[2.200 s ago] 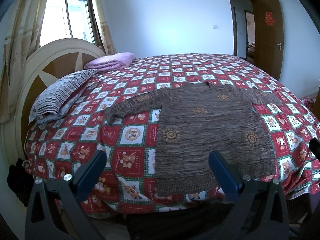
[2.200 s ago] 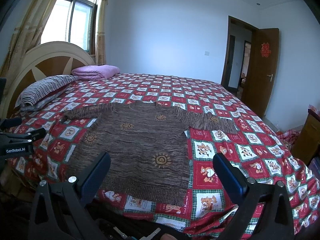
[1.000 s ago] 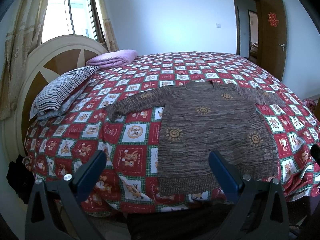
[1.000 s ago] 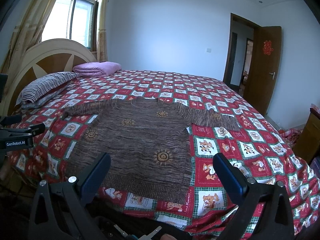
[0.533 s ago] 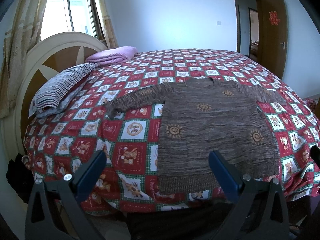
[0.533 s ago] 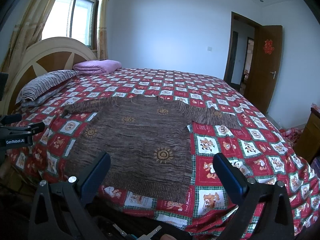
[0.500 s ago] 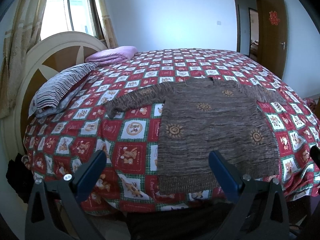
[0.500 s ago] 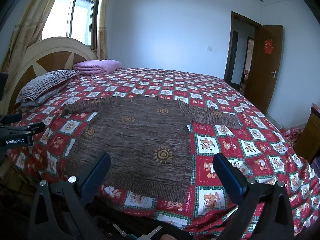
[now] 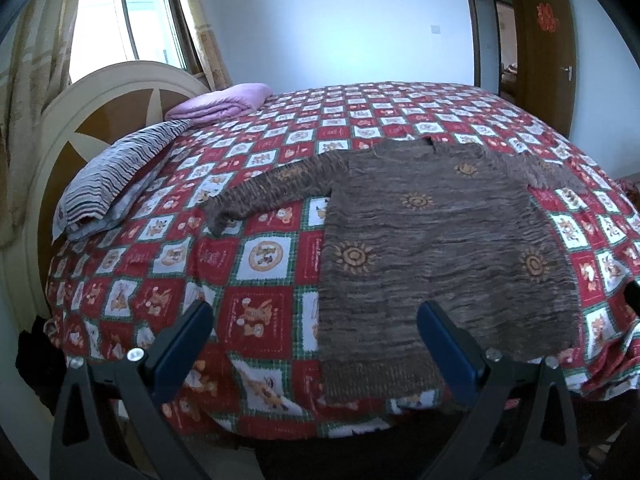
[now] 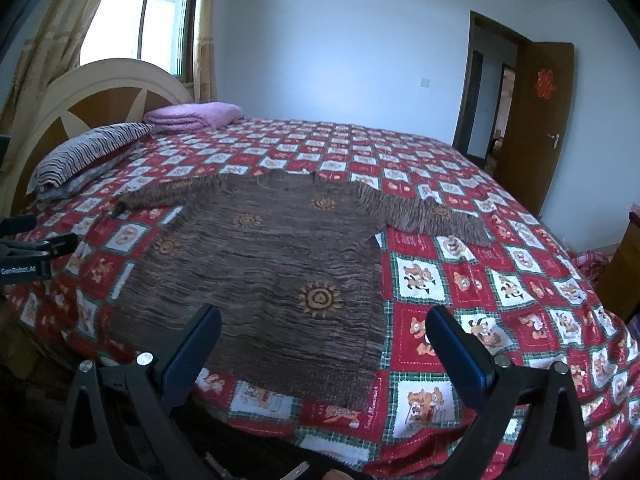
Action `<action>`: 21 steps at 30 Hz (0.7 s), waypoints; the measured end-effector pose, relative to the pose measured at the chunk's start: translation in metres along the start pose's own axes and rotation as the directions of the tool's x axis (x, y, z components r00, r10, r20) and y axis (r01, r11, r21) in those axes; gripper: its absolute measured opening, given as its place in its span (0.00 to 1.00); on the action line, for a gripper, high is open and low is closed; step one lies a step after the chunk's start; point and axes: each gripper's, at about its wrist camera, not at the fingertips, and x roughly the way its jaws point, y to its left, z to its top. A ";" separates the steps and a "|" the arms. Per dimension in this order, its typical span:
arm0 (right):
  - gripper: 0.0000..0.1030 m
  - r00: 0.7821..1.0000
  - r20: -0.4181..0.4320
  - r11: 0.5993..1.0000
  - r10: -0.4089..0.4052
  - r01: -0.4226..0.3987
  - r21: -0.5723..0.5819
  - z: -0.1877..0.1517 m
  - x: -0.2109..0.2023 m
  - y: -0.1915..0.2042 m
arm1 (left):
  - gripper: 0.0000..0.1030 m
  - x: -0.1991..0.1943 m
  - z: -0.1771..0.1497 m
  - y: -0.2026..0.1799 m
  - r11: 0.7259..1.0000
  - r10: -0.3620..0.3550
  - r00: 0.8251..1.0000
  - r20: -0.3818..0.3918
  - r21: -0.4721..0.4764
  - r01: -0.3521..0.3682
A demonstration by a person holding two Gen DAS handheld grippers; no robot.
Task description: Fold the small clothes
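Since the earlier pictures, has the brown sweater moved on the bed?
No. The brown sweater lies flat with both sleeves spread, over the same squares of the checked bedspread. Only the cameras shifted slightly; both claws are open and off the cloth.

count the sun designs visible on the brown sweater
4 on the sweater: one near the collar, upper chest, left edge, lower right. Sleeve marks unclear.

Coarse, matt knitted sweater (image 9: 440,248) on smooth printed cotton bedspread (image 9: 260,256); glossy wooden headboard (image 9: 112,112); matt plastic gripper fingers (image 9: 180,344).
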 end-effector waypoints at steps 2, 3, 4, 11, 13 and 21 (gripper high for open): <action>0.99 1.000 -0.012 1.000 0.007 -0.007 0.013 0.003 0.012 -0.007 | 1.00 0.011 0.006 -0.001 1.000 0.007 1.000 -0.003 0.008 -0.007; 0.99 1.000 -0.023 1.000 0.017 -0.016 0.023 0.006 0.019 -0.012 | 1.00 0.018 0.011 -0.002 1.000 0.007 1.000 -0.009 0.010 -0.007; 0.99 0.999 -0.030 0.999 0.024 -0.023 0.030 0.007 0.024 -0.014 | 1.00 0.023 0.016 -0.002 1.000 0.001 1.000 -0.014 0.011 0.000; 0.99 0.998 -0.068 0.994 0.001 0.007 0.112 0.027 0.079 -0.061 | 1.00 0.064 0.053 -0.014 0.997 0.015 1.000 0.020 0.071 -0.016; 0.99 0.996 -0.086 0.990 -0.002 0.014 0.143 0.033 0.096 -0.077 | 1.00 0.079 0.066 -0.019 0.996 0.021 0.999 0.033 0.086 -0.024; 0.99 0.983 -0.166 0.966 -0.078 0.115 0.230 0.055 0.167 -0.148 | 1.00 0.151 0.103 -0.038 0.993 0.009 1.000 0.009 0.121 -0.010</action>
